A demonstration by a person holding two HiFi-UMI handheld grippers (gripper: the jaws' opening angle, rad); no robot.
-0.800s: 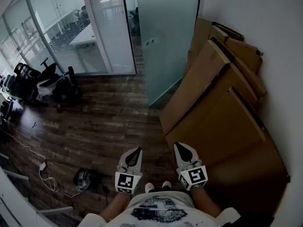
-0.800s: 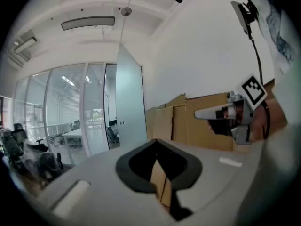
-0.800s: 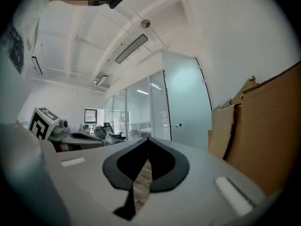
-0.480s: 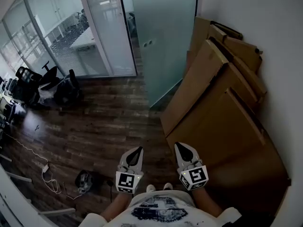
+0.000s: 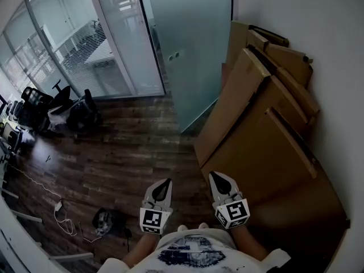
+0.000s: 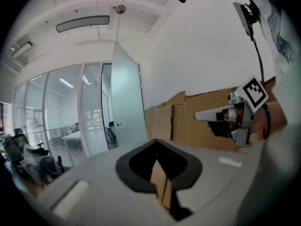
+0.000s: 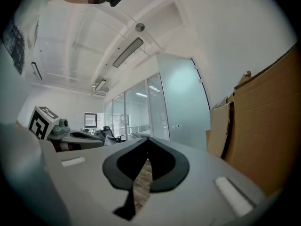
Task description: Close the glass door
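Note:
The frosted glass door (image 5: 193, 50) stands open ahead, swung in toward the cardboard at the right, with small fittings (image 5: 173, 56) near its free edge. It also shows in the left gripper view (image 6: 126, 107) and the right gripper view (image 7: 183, 102). My left gripper (image 5: 166, 181) and right gripper (image 5: 214, 175) are held side by side low in front of me, well short of the door. Both are shut with nothing between the jaws (image 6: 156, 141) (image 7: 147, 139). Each gripper view catches the other gripper at its side: the right gripper (image 6: 221, 114) and the left gripper (image 7: 70, 138).
Large flat cardboard boxes (image 5: 267, 124) lean against the white wall at the right, close to my right gripper. A glass partition with blinds (image 5: 114, 38) runs along the left. Office chairs (image 5: 51, 107) stand far left. Cables and a dark object (image 5: 108, 220) lie on the wooden floor.
The head view has drifted slightly, so the door and partition sit a little higher and further right. Both grippers keep their place and stay shut.

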